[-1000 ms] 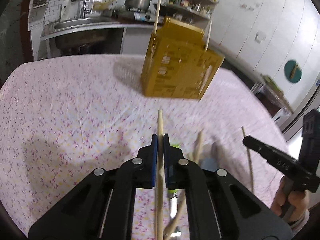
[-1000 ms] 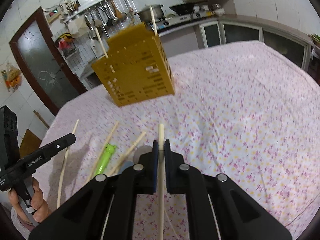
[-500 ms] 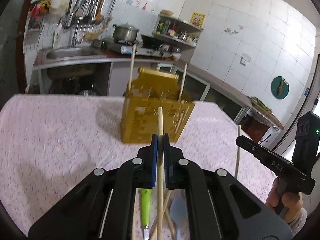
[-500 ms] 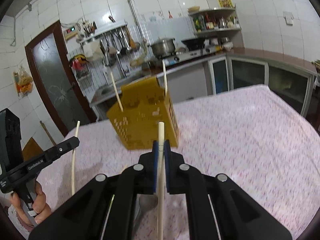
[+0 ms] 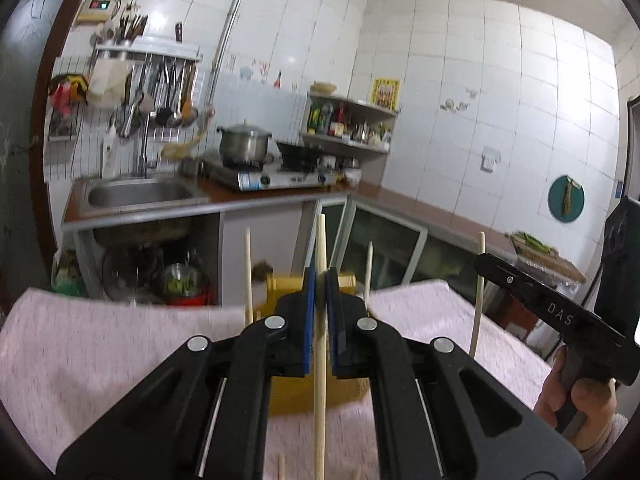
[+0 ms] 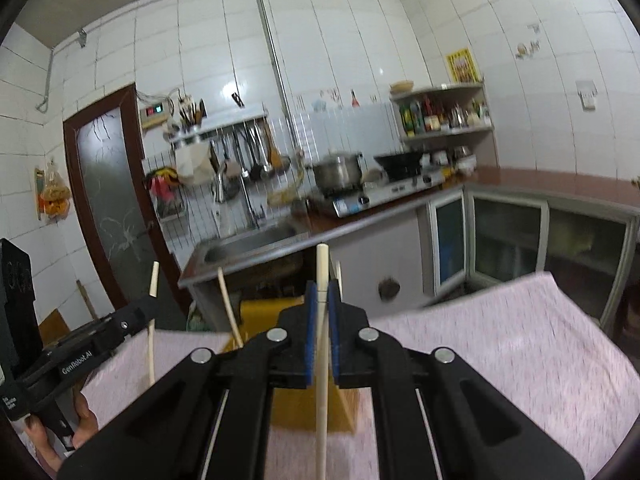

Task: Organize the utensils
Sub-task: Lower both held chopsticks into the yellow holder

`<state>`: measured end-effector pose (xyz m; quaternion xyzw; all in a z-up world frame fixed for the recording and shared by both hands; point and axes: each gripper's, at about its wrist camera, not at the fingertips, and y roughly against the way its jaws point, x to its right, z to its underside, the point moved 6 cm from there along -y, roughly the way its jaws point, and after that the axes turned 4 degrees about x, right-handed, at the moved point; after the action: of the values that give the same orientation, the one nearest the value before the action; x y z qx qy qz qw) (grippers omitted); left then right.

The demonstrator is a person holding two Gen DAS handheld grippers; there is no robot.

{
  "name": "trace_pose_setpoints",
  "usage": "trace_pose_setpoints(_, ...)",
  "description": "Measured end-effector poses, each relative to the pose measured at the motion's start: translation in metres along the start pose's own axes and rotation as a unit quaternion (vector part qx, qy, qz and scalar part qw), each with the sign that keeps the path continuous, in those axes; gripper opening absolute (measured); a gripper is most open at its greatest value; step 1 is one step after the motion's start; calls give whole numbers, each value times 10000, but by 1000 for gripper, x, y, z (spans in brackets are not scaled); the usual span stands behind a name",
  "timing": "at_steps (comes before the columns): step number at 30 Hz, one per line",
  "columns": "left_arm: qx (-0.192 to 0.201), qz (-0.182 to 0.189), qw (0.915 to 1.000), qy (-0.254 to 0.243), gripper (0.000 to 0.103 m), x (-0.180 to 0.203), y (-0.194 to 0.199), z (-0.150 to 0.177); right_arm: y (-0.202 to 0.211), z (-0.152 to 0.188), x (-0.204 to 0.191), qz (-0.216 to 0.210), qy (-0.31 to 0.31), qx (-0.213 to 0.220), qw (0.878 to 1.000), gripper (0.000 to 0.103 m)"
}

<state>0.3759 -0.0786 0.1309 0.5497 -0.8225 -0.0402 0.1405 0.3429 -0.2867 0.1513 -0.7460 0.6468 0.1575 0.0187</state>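
The left gripper (image 5: 319,280) is clamped on a chopstick (image 5: 320,360) that runs along the fingers, its long axis near upright in the left wrist view, tip pointing up and forward past the blue pads (image 5: 308,320), tail dropping out of the bottom of the frame. Behind the fingers sits the yellow holder (image 5: 280,284) on the pink tablecloth (image 5: 100,360), with 2 sticks already standing in it, 1 on the left (image 5: 248,276) and 1 on the right (image 5: 369,268). At the right edge the right gripper (image 5: 492,266) appears with its own stick (image 5: 477,296), also upright. In the right wrist view, that gripper (image 6: 320,288) is closed on its chopstick (image 6: 322,352), leaning slightly, tip up above the pads (image 6: 309,332); the holder (image 6: 260,312) lies just behind and below, a stick (image 6: 229,308) slanting out of it. The left gripper (image 6: 148,306) shows at the left edge, its stick (image 6: 152,320) upright. Both views are blurred, so the holder's openings cannot be made out. My judgement of the risk: each stick is pinched at 1 spot along its length, so it can pivot or slide between the pads if tilted fast; coming down together, the 2 sticks could knock each other, hit the sticks already standing, or catch the rim and tip the light holder.
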Motion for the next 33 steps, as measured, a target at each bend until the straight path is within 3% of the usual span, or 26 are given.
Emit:
trace_pose_setpoints(7, 472, 49, 9989, 44, 4, -3, -35, -44, -28, -55, -10, -66, 56, 750, 9971, 6)
trace_pose_setpoints(11, 828, -232, 9963, -76, 4, -11, -47, -54, -34, -67, -18, -62, 87, 1143, 9934, 6)
trace_pose_setpoints(17, 858, -559, 9944, -277, 4, -24, -62, -46, -42, -61, -23, 60, 168, 1524, 9882, 6)
trace_pose_setpoints(21, 853, -725, 9930, -366, 4, -30, -71, -41, -53, -52, -31, 76, 297, 1464, 9888, 6)
trace_pose_setpoints(28, 1113, -548, 9909, -514, 4, -23, -72, -29, -59, -44, -35, -29, 356, 1629, 9860, 6)
trace_pose_setpoints(33, 1692, -381, 9845, -263, 4, -28, -58, -29, -59, -39, -34, 67, 479, 1845, 9816, 6)
